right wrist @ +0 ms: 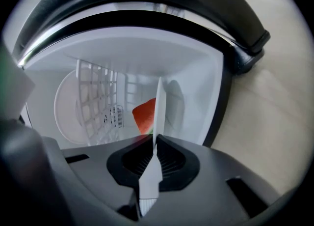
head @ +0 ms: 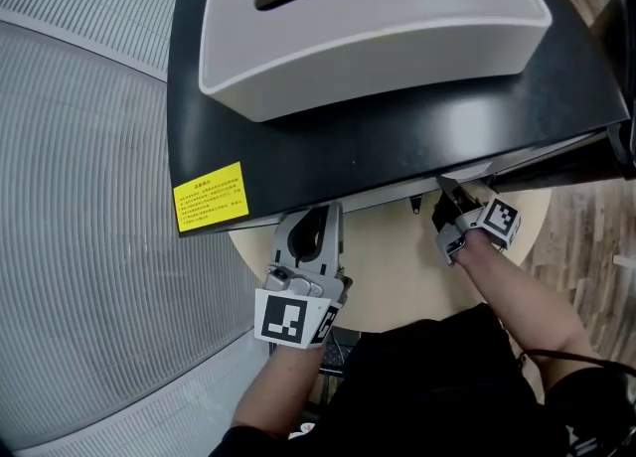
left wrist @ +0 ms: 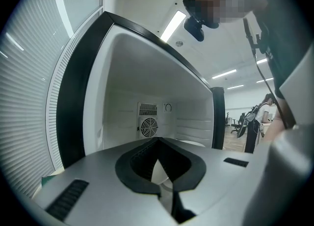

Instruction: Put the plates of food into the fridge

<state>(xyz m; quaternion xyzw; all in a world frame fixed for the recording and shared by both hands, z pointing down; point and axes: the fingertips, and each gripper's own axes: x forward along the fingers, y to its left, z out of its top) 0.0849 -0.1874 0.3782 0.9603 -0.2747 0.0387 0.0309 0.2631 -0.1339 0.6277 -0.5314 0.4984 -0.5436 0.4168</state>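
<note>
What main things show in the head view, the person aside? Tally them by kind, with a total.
Fridge: 1
Grey box on it: 1
Yellow label: 1
Round table: 1
Hand-held grippers: 2 (left hand-held gripper, right hand-held gripper)
Total: 6

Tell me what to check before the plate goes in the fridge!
1. Fridge open: ok, the left gripper view looks straight inside.
2. Right gripper shut on the plate: ok, the pads pinch its rim.
3. Red food on the plate: ok.
4. Room inside: cannot tell. Another plate already sits in there by the rack.
5. Left gripper holding something: cannot tell. Something white shows between its pads.
</note>
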